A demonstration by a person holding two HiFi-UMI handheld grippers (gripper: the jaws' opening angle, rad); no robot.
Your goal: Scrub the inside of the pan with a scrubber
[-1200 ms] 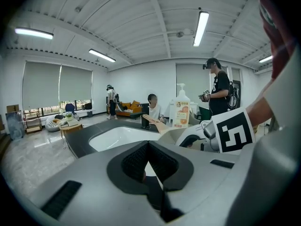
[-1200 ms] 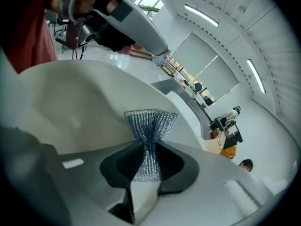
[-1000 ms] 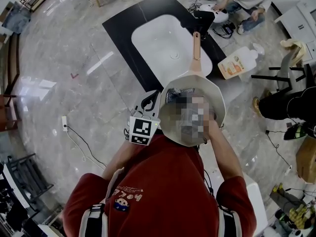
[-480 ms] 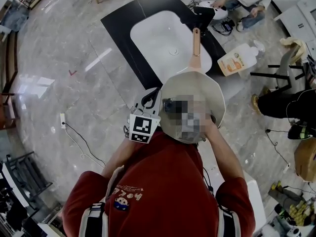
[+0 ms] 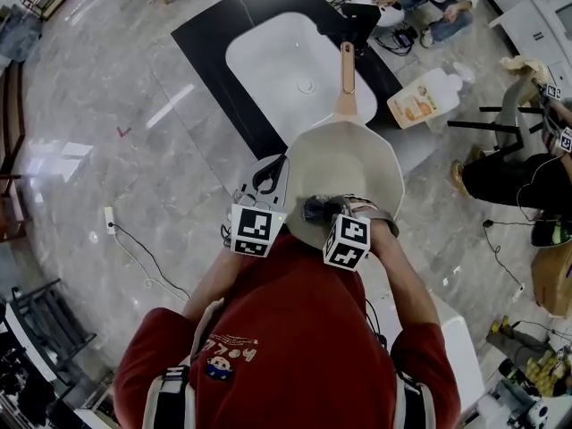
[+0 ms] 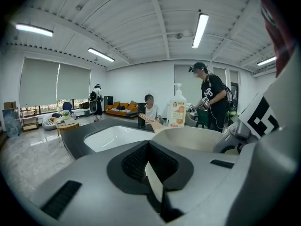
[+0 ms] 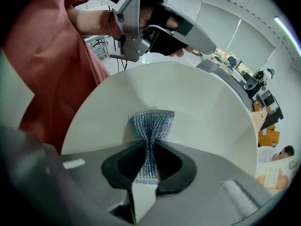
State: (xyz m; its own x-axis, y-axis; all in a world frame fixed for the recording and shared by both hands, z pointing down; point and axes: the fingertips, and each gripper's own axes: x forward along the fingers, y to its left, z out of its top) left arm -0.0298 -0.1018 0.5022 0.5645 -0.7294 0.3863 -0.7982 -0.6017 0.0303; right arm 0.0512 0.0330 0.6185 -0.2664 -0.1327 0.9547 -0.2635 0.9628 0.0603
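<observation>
Grey marble floor and a white sink (image 5: 286, 70) lie below the raised pan (image 5: 344, 164) in the head view. Left gripper view: the left gripper (image 6: 151, 173) is clamped on the pan's rim. Right gripper view: the right gripper (image 7: 148, 168) pinches the scrubber (image 7: 151, 123), its free end touching the pan's inner wall.

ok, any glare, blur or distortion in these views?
Head view: strong fisheye bend, glare streaks on the glossy floor. Left gripper view: dark vignette at the corners, ceiling lights blown out. Right gripper view: scrubber sharp against the pan, room behind bright and soft.
</observation>
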